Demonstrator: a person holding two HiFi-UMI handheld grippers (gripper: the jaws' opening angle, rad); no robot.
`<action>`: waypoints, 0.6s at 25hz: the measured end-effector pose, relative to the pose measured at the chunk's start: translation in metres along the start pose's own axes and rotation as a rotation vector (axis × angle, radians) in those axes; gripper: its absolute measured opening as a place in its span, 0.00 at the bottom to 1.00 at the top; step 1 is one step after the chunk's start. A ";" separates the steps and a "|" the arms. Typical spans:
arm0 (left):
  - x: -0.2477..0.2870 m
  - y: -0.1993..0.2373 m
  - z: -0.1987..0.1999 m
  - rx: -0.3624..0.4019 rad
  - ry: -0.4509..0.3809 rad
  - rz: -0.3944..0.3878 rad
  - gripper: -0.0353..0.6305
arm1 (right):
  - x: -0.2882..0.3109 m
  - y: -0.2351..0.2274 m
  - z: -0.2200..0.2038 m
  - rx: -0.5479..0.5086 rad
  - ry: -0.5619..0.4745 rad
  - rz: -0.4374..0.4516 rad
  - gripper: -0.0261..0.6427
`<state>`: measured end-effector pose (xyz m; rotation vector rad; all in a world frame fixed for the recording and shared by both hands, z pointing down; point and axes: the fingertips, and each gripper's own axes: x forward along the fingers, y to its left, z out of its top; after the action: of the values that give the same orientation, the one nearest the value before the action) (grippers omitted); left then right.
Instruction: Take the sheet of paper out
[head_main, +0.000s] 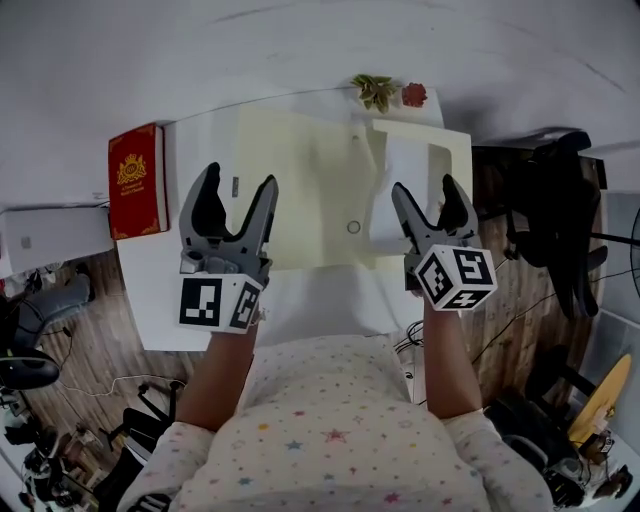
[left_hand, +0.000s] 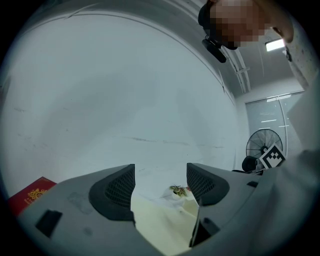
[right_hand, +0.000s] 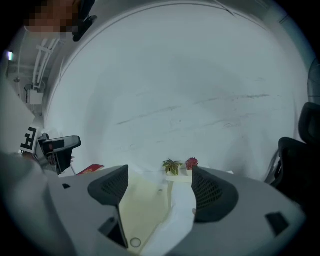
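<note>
table (head_main: 320, 300): we read a white top, smooth and matt.
folder (head_main: 300, 180): cream paper or thin card to our eye, matt.
sheet of paper (head_main: 400, 190): white paper, matt, softly buckled.
book (head_main: 137, 180): at the table's left we see a red cover with a slight sheen and gold print.
left gripper (head_main: 240, 178): we see grey matt plastic; its pads (left_hand: 120, 187) are black and finely ribbed.
right gripper (head_main: 424, 186): the same grey matt plastic, with black ribbed pads (right_hand: 111, 186).
floor (head_main: 90, 340): brown wood boards with little shine.
shirt (head_main: 330, 440): we take it for soft cloth, printed with small stars.
wall (left_hand: 125, 90): pale, smooth and matt, with faint scuffs.
</note>
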<state>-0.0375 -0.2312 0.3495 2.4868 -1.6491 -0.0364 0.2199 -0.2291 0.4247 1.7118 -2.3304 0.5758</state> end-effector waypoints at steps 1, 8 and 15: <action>0.001 0.002 -0.003 0.001 0.006 0.005 0.50 | 0.005 -0.003 -0.005 0.003 0.011 -0.006 0.61; 0.005 0.016 -0.024 -0.003 0.057 0.013 0.50 | 0.046 -0.021 -0.048 0.025 0.110 -0.044 0.51; 0.012 0.018 -0.033 0.002 0.076 -0.001 0.50 | 0.072 -0.034 -0.086 0.030 0.206 -0.094 0.44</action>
<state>-0.0460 -0.2448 0.3850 2.4581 -1.6191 0.0599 0.2229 -0.2647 0.5365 1.6768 -2.0990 0.7354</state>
